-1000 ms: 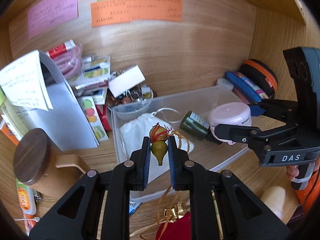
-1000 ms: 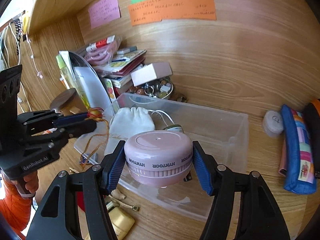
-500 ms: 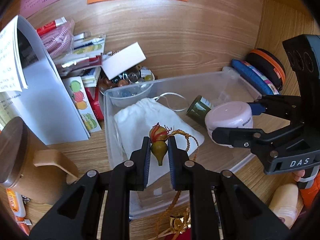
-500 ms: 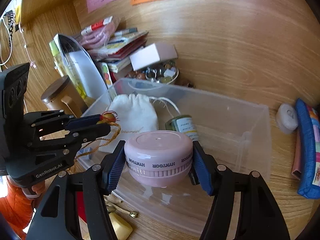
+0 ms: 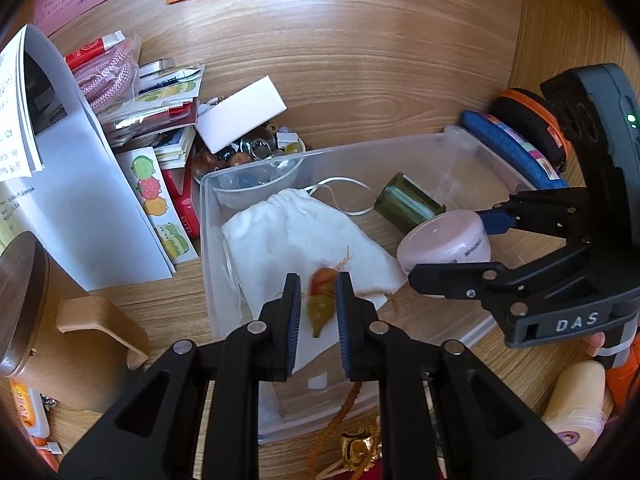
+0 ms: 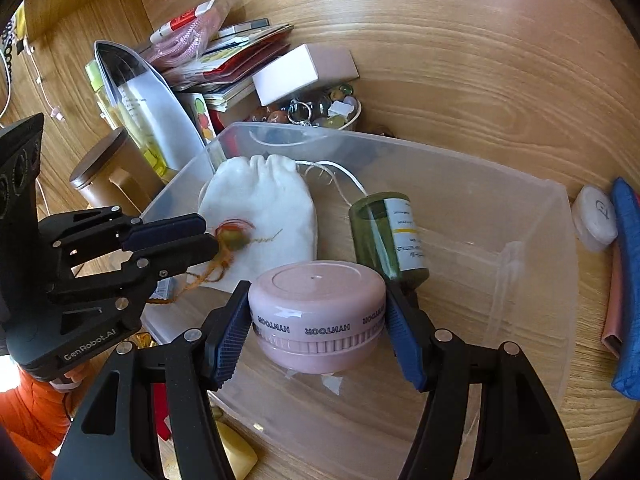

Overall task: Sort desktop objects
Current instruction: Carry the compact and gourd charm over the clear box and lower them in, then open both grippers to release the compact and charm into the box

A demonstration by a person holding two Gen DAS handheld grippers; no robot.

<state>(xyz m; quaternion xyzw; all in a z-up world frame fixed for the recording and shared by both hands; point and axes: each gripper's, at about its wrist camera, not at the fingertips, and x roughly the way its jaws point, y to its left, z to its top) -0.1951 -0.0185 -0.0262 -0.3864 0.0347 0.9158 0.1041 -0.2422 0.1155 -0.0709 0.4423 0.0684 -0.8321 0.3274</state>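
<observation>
While my left hand-held gripper (image 5: 318,312) spreads around the gourd charm (image 5: 320,300) over the pouch (image 5: 296,232), my right hand-held gripper (image 6: 316,328) pinches the pink jar (image 6: 316,312) low in the bin (image 6: 532,264). Bottle (image 6: 386,236) and pouch are already in; desk (image 5: 360,80) clutter at upper left remains.

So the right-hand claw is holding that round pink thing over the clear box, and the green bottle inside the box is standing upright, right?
Not quite. The green bottle is lying on its side in the clear box, not standing; the right wrist view shows this plainly. The rest holds: the right gripper grips the round pink thing over the box.
</observation>
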